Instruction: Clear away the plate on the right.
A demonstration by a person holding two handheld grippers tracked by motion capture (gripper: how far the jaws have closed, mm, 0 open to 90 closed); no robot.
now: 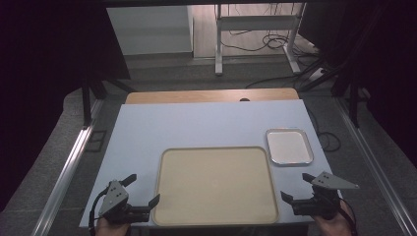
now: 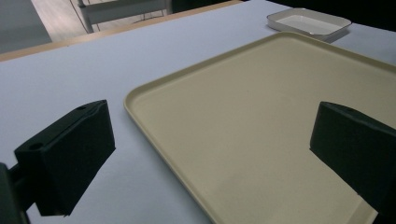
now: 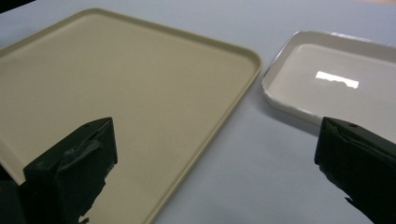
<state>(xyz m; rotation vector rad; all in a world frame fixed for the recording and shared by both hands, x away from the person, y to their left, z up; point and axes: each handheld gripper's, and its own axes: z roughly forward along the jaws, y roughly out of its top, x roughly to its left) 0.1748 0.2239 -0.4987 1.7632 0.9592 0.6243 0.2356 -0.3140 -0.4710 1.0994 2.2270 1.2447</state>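
A large beige tray (image 1: pixel 215 184) lies bare on the pale table (image 1: pixel 196 125) near its front edge. A small white metal-rimmed tray (image 1: pixel 289 146) sits just beyond its far right corner. My left gripper (image 1: pixel 144 189) hovers at the beige tray's front left corner, jaws wide open with nothing between them. In the left gripper view the beige tray (image 2: pixel 280 121) spans the gap between the jaws. My right gripper (image 1: pixel 297 188) stands open at the front right corner. The right gripper view has the beige tray (image 3: pixel 121 88) at left and the white tray (image 3: pixel 341 77) at right.
A wooden table edge (image 1: pixel 211 95) runs behind the pale table. Beyond it stand a metal desk frame (image 1: pixel 255 34) and loose cables (image 1: pixel 275 44) on the floor. Metal rails (image 1: pixel 69 167) flank the table on both sides.
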